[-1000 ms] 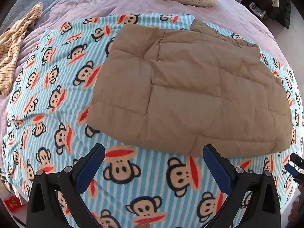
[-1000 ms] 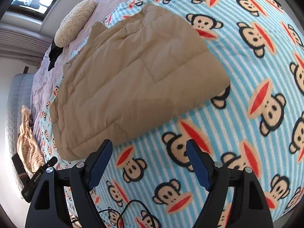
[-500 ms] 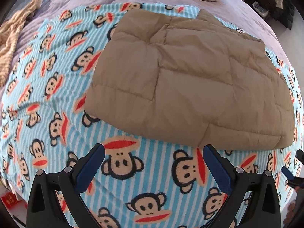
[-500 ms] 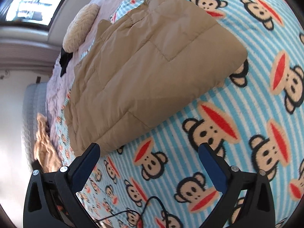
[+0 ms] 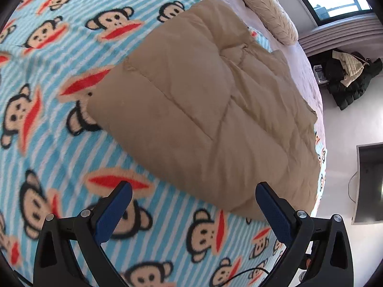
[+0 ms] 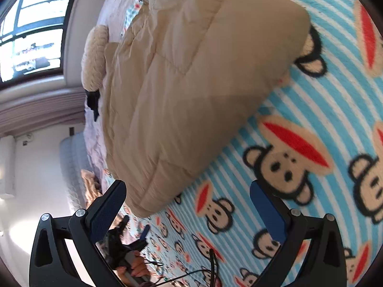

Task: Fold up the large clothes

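Note:
A tan quilted puffer jacket (image 5: 205,105) lies folded into a flat rectangle on a blue-striped monkey-print blanket (image 5: 71,143). It also shows in the right wrist view (image 6: 186,76). My left gripper (image 5: 194,198) is open and empty, just short of the jacket's near edge. My right gripper (image 6: 188,197) is open and empty, with its left finger beside the jacket's near corner. The left gripper in a hand (image 6: 134,246) shows small in the right wrist view.
A cream knitted cushion (image 5: 268,12) lies beyond the jacket on a lilac bedspread (image 5: 308,71). Dark clothes (image 5: 347,79) are piled on the floor at right, near a monitor (image 5: 368,181). A window (image 6: 28,33) and a beige striped garment (image 6: 89,184) lie beyond the bed.
Both grippers have swung outward and tilted, the left to the jacket's left side, the right to its right side. Both stay open. The jacket has not moved.

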Demonstrator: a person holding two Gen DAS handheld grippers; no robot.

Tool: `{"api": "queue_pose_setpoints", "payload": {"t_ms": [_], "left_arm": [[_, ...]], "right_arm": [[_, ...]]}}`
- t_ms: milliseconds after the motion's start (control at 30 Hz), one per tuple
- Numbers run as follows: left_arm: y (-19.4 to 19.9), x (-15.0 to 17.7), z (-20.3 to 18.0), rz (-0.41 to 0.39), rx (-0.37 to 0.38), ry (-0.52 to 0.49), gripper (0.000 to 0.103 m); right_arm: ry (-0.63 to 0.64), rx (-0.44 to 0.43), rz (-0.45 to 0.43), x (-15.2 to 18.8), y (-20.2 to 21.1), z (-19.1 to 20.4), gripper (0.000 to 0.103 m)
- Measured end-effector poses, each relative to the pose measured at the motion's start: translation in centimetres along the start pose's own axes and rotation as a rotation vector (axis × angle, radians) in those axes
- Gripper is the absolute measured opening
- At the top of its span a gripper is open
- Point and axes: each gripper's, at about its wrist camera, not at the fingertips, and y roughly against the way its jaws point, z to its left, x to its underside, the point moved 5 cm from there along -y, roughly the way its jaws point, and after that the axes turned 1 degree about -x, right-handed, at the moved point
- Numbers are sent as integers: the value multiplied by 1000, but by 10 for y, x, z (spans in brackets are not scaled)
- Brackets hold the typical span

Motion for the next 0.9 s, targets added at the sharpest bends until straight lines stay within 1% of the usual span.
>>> {"api": "queue_pose_setpoints", "payload": {"t_ms": [233,367,467,500,533,567,600,633,700,733,767,833,900], "left_arm": [[-27,-28,-2,-34,54,7,103],[-42,-49,2,-50,65,39,103],[-53,-58,5,-70,53,75,103],[-55,-61,4,-79,44,87,98],[-55,-64,3,-88,37,87,77],[-55,-65,1,-82,48,80,65],[-53,-66,-3,-76,72,71,45],[-49,-65,-8,-79,79,50,32],[-39,-64,-23,-93,52,-24,21],[-32,-63,-30,-102,40,-66,19],[-25,-61,-35,-108,37,-92,19],[-8,-51,-47,-127,39,-143,19],[5,-42,-52,-134,38,-165,19]], "right_arm": [[-20,-105,14,-15,-28,-1,103],[-27,-156,17,-25,-50,3,103],[-27,-182,-12,-40,-62,10,102],[-28,-187,-21,-43,-63,12,102],[-37,-184,-30,-48,-65,14,99],[-50,-177,-32,-50,-65,13,86],[-74,-162,-27,-52,-66,11,57],[-89,-154,-15,-52,-68,9,48],[-81,-156,-19,-50,-64,11,30],[-67,-157,-20,-49,-61,14,28],[-51,-156,-19,-47,-59,17,25],[-34,-162,-15,-45,-53,22,23],[-9,-178,-4,-43,-43,27,22]]}}
